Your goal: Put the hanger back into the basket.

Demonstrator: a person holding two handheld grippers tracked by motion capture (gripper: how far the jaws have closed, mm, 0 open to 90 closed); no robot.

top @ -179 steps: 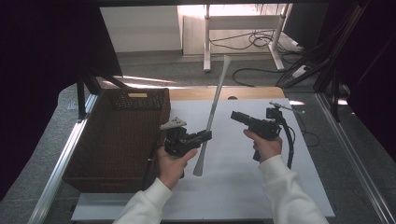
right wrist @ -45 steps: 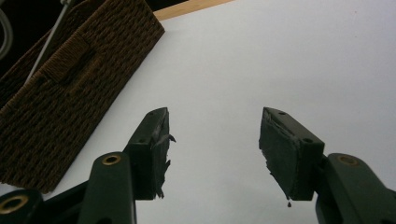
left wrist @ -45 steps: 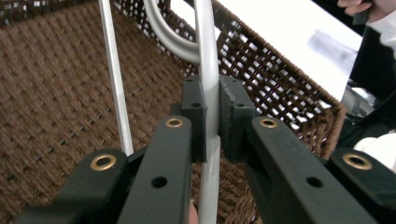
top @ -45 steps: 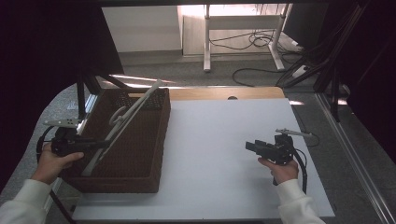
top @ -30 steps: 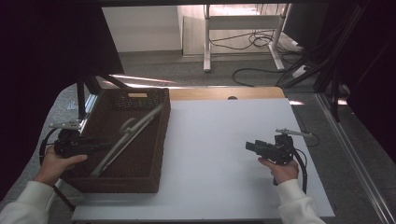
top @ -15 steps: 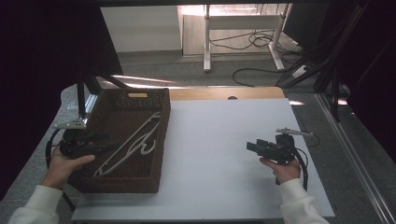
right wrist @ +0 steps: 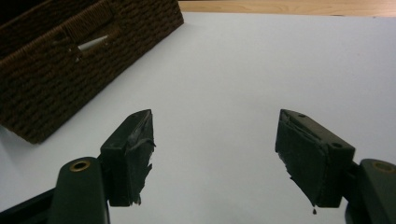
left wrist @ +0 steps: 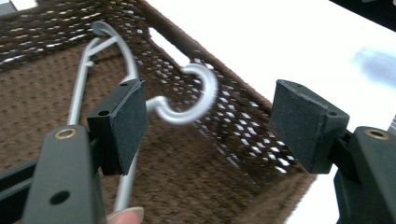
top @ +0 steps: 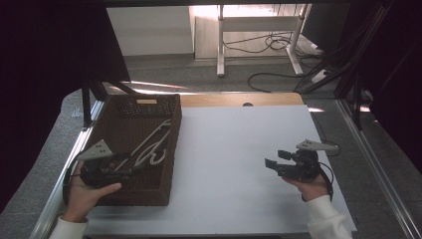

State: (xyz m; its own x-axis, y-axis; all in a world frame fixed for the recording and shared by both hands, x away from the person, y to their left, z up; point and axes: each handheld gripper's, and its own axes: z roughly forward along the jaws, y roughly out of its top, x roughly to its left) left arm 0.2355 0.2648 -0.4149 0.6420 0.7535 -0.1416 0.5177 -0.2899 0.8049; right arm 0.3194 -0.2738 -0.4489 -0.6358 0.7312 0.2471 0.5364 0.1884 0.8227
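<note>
Left gripper (top: 130,169), black and blocky, is hanging over the near end of the brown woven wicker basket (top: 171,149) at the lower left of the high view; its jaws have just been opening and are standing apart, nothing pressed between them. Inside the basket, the thin silver-grey metal hanger (top: 149,147) is lying slantwise, its curved hook (left wrist: 198,95) just beside the lattice wall. Right gripper (top: 272,163), jaws likewise just opened and gaping, is hovering over the smooth white tabletop (top: 234,149), well apart from the basket's straight edge.

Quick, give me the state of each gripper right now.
Left gripper: open, fingers just opened, holding nothing; hanger lies loose in the basket.
Right gripper: open, fingers just opened, nothing between them.
</note>
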